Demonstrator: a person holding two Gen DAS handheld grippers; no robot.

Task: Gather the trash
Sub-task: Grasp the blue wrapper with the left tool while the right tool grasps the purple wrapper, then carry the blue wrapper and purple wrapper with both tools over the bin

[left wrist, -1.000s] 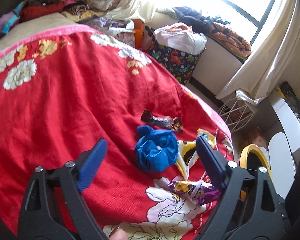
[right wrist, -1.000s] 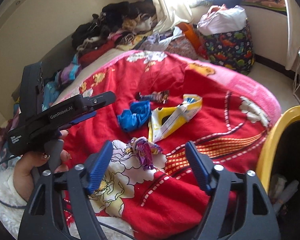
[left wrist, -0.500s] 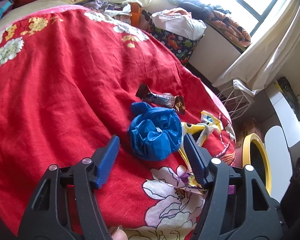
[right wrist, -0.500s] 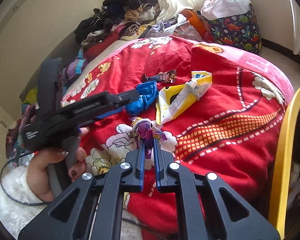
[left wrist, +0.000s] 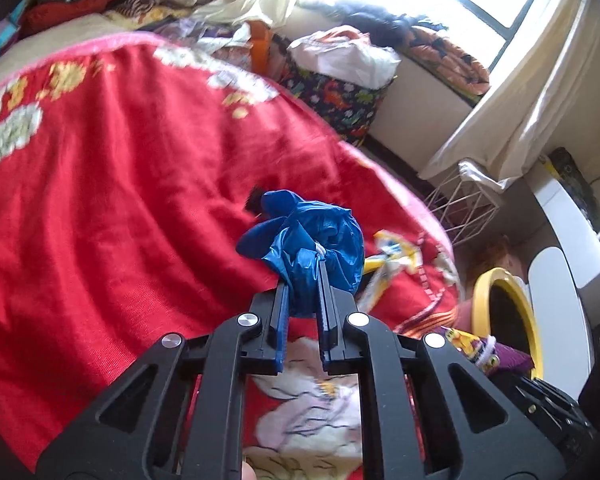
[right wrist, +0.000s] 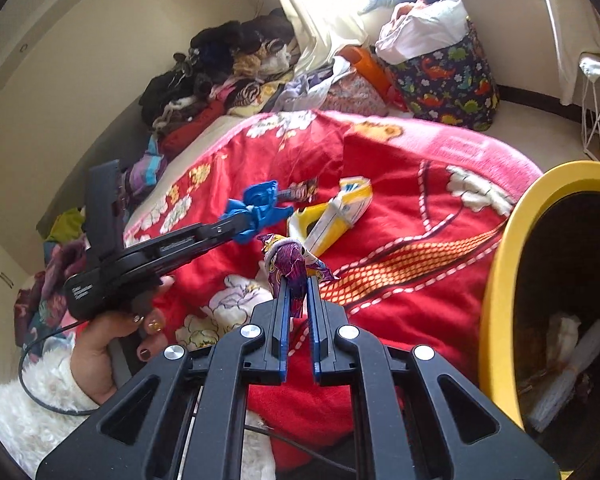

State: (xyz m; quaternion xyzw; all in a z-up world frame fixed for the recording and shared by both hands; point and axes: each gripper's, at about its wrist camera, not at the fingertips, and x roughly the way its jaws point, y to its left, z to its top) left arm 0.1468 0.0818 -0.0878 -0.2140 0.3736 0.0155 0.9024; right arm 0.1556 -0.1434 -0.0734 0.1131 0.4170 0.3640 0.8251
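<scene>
My left gripper (left wrist: 303, 280) clamps the crumpled blue bag (left wrist: 316, 240); my right gripper (right wrist: 298, 280) pinches the purple wrapper (right wrist: 290, 258), both over the bed's red blanket (right wrist: 400, 208) beside the yellow bin (right wrist: 500, 280).

My left gripper (left wrist: 303, 276) is clamped on the crumpled blue plastic bag (left wrist: 316, 246), a glossy, wrinkled ball bunched above my pads and lifted just clear of the red blanket. My right gripper (right wrist: 298, 286) pinches the purple wrapper (right wrist: 290, 260), twisted and crinkled, standing up from my pads with its printed ends flaring. 2 pieces lie flat on the blanket: a yellow-and-white packet (right wrist: 332, 216), folded and torn open, and beyond it a small dark candy-bar wrapper (right wrist: 300, 191). The yellow-rimmed bin (right wrist: 500, 288) stands just beside the bed, pale scraps inside.
</scene>
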